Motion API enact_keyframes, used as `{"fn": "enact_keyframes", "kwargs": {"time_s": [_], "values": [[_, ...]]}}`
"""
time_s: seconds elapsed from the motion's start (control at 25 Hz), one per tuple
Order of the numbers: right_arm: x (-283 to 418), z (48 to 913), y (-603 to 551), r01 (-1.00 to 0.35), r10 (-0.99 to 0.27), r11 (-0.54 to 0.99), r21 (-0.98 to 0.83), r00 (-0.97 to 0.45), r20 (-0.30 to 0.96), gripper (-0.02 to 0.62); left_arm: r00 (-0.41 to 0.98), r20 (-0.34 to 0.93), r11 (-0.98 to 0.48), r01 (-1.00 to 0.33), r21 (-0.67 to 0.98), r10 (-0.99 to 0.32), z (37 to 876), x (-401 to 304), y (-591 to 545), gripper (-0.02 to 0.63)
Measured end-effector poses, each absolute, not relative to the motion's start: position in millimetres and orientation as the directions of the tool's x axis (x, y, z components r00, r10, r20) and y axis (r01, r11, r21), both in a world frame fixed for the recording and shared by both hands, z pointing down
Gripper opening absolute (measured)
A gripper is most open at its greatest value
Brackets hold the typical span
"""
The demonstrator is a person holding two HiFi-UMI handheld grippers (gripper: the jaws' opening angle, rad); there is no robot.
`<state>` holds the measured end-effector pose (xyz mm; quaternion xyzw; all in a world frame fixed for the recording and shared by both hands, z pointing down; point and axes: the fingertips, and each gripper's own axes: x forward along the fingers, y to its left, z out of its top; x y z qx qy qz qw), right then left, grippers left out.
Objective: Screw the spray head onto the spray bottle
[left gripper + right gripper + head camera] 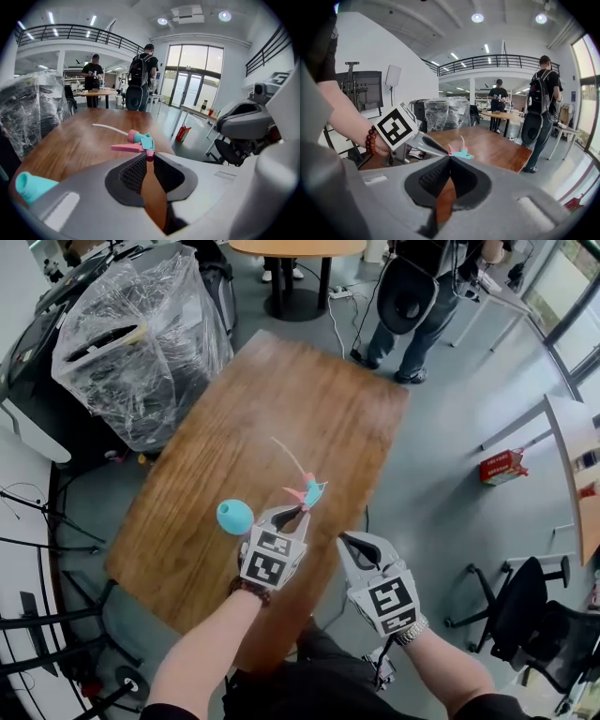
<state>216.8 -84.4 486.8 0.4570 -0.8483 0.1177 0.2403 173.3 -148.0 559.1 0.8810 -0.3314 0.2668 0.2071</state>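
Nearest, the right gripper [346, 539] is held about over the table's right edge, with its marker cube toward the person. Its jaws are pressed together and nothing is seen between them. Just to its left, the left gripper [294, 513] is held over the wooden table [281, 390]. Its jaws are nearly together and pinched on a small pink part of the spray head [309, 491].

The spray head's pink trigger and teal body are seen just past the jaw tips, and its white dip tube [286, 451] is pointed away over the middle of the tabletop. The teal spray bottle [234, 517] is found on the table just left of the left gripper. It is apart from the spray head and set in from the near left edge.

Beyond the spray head, bare wood is left as far as the table's far corner. Against the far left edge a plastic-wrapped bundle [141, 334] is crowded, with dark stands [37, 521] below it. To the right of the table, grey floor [441, 474] is left open as far as a white desk [574, 474], broken only by a red box [503, 466]; an office chair [534, 615] is set nearer on that side. Farthest, a round table [298, 247] and a standing person [422, 306] with a backpack are seen.
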Motion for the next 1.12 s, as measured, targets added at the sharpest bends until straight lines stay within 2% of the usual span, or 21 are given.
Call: {"fn": "enact_keyframes", "kwargs": {"time_s": [0.16,0.2,0.32,0.56,0.84,1.12], "values": [[206.4,475.8,-78.2,-0.791,-0.717,0.597,0.134,-0.451,0.532,0.002,0.689,0.578,-0.719,-0.654,0.236,-0.437,532.6,166.5,-124.3,0.066],[202.9,474.3,-76.1,-0.772,-0.714,0.612,0.173,-0.445,0.541,0.084,0.701,0.569,-0.725,-0.643,0.245,-0.429,525.6,163.8,-118.9,0.066],[193.1,470.3,-71.1,-0.693,-0.718,0.644,0.323,-0.403,0.567,0.123,0.733,0.545,-0.743,-0.613,0.268,-0.408,505.1,152.4,-104.4,0.066],[161.5,453.8,-74.0,-0.404,-0.769,0.638,0.655,-0.313,0.556,0.197,0.783,0.502,-0.766,-0.561,0.313,-0.368,472.4,133.4,-84.0,0.066],[132.8,445.7,-85.8,-0.093,-0.816,0.552,0.829,-0.265,0.514,0.209,0.819,0.466,-0.768,-0.523,0.369,-0.334,446.3,117.9,-71.1,0.066],[122.1,455.2,-97.6,0.108,-0.829,0.501,0.859,-0.223,0.512,0.208,0.847,0.435,-0.763,-0.491,0.421,-0.305,429.9,111.4,-60.6,0.066]]}}
